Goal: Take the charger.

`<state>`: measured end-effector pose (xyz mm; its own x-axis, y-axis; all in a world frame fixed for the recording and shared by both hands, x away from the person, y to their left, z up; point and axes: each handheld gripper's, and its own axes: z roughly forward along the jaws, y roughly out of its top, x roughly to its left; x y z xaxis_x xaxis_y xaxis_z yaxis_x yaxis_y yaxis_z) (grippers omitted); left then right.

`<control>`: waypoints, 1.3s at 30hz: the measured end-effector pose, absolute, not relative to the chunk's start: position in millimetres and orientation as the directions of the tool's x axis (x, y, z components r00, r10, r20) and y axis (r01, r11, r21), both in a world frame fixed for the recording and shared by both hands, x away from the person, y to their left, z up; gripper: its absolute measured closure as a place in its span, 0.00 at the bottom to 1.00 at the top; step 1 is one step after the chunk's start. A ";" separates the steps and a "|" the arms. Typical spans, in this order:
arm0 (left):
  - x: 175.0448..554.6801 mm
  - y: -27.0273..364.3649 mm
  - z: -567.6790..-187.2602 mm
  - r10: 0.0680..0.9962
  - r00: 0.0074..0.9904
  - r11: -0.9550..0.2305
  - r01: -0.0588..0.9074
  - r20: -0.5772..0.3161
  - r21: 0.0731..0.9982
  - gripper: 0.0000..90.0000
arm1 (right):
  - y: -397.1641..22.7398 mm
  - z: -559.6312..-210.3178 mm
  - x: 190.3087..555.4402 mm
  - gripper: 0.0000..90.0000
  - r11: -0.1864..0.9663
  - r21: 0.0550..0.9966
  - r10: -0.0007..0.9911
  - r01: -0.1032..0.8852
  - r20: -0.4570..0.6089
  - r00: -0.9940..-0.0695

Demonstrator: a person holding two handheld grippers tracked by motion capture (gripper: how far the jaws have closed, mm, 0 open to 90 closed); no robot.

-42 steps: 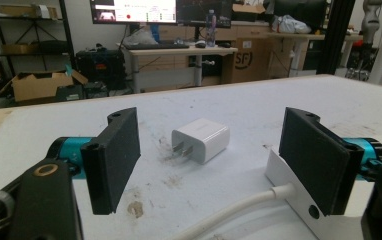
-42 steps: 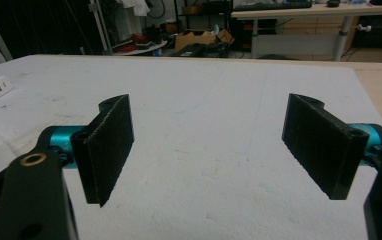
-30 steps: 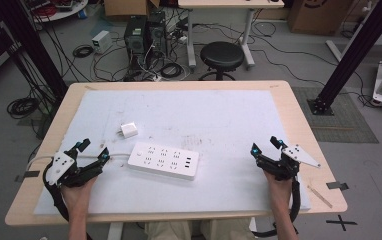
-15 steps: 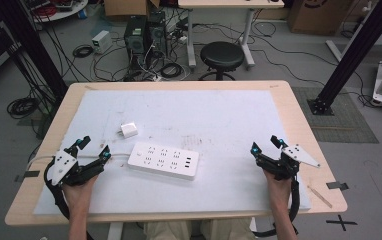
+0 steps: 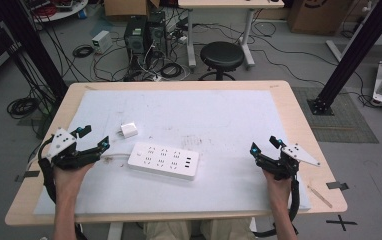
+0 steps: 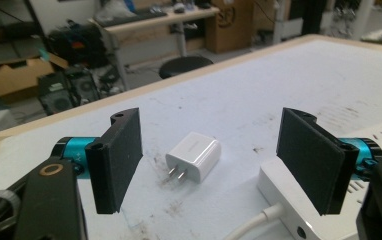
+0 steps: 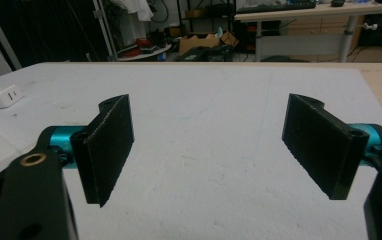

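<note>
Your left gripper (image 6: pixel 209 165) is standing with its jaws apart and has just been narrowing them, nothing between; the white charger (image 6: pixel 194 156) is lying ahead beside the power strip (image 5: pixel 164 160). Closing skewed risks pushing it away. Your right gripper (image 5: pixel 267 151) is resting wide apart near the table's right edge.

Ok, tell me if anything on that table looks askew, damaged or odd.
Nothing damaged or spilled. The small white plug-in charger lies on its side, prongs bare, unplugged beside the long white power strip, which sits slightly diagonal. The white table cover shows dark scuffs.
</note>
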<state>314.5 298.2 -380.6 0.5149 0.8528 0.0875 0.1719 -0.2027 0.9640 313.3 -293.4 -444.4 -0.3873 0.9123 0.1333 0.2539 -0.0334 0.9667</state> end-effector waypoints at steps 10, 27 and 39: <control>350.5 286.8 -355.9 0.779 0.613 -0.357 0.264 0.129 0.896 0.29 | -292.6 -444.3 311.7 0.23 -0.011 0.970 0.915 0.244 0.108 -0.388; 424.3 272.8 -350.6 0.620 0.772 -0.574 0.325 0.139 0.751 0.29 | -292.5 -444.6 312.2 0.23 -0.008 0.966 0.915 0.258 0.111 -0.389; 457.9 263.6 -386.8 0.553 0.828 -0.657 0.370 0.087 0.657 0.30 | -292.4 -444.5 311.8 0.23 -0.012 0.965 0.917 0.260 0.114 -0.382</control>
